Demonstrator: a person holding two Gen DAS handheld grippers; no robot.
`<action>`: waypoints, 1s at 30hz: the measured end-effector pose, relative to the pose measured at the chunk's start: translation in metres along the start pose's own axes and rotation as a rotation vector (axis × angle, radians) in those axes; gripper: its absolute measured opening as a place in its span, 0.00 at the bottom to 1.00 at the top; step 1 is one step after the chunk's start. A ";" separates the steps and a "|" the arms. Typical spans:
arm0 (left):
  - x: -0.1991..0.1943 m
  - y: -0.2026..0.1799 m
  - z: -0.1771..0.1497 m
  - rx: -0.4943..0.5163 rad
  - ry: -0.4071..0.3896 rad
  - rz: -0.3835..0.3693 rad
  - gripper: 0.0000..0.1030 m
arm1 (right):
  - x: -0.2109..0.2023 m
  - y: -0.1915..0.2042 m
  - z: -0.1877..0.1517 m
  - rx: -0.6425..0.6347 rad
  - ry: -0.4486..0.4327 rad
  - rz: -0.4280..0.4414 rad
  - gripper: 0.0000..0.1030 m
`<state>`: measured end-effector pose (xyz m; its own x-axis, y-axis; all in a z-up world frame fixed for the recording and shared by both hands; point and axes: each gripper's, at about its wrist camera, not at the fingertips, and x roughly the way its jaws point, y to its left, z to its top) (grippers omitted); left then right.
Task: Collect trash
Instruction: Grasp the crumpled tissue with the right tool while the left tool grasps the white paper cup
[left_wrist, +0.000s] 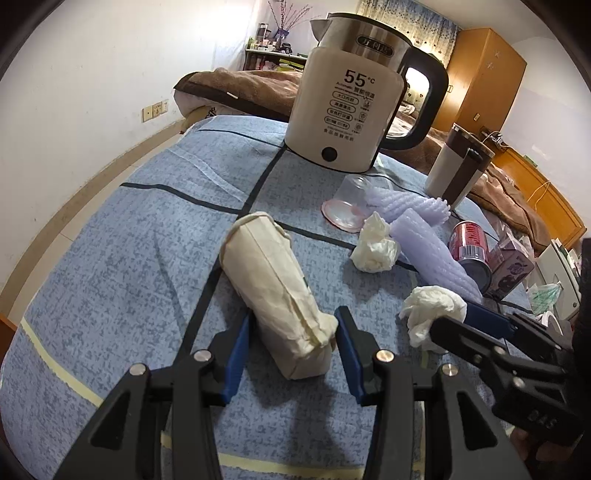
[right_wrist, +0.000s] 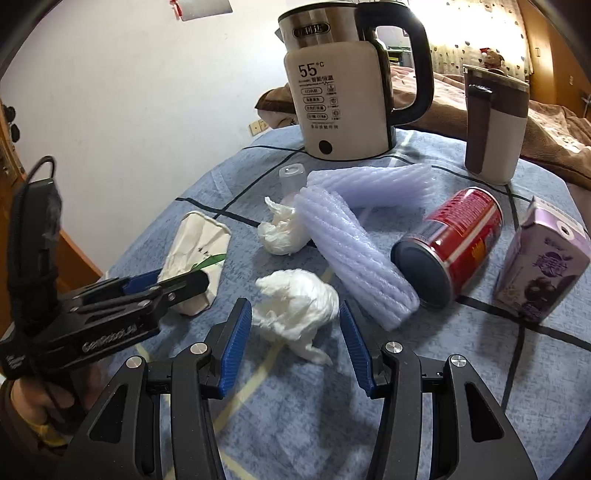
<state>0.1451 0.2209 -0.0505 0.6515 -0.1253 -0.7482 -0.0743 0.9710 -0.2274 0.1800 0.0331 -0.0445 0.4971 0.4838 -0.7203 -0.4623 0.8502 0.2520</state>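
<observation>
The left claw, at the lower centre of the frame, pinches the tissue pack. The right claw is spread around a crumpled tissue on the blue worktop.

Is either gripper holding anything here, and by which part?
Left gripper pinches the near end of the tissue pack. Right gripper straddles a crumpled tissue; hold cannot be told.

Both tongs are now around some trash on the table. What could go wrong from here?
1. The left tongs grip only the tissue pack's end; it may droop or slip.
2. The crumpled tissue between the right tongs looks untouched; closing may catch only a loose fold.
</observation>
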 end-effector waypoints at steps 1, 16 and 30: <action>0.000 0.000 0.000 -0.001 0.000 -0.002 0.46 | 0.002 0.000 0.001 0.002 0.004 0.000 0.49; -0.008 -0.003 -0.007 0.015 -0.006 -0.008 0.46 | 0.015 -0.003 0.002 0.057 0.019 -0.008 0.25; -0.042 -0.044 -0.021 0.120 -0.050 -0.047 0.46 | -0.033 -0.007 -0.015 0.065 -0.058 -0.024 0.24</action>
<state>0.1056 0.1788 -0.0219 0.6889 -0.1637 -0.7061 0.0460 0.9821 -0.1828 0.1561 0.0085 -0.0321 0.5499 0.4725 -0.6887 -0.4018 0.8726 0.2778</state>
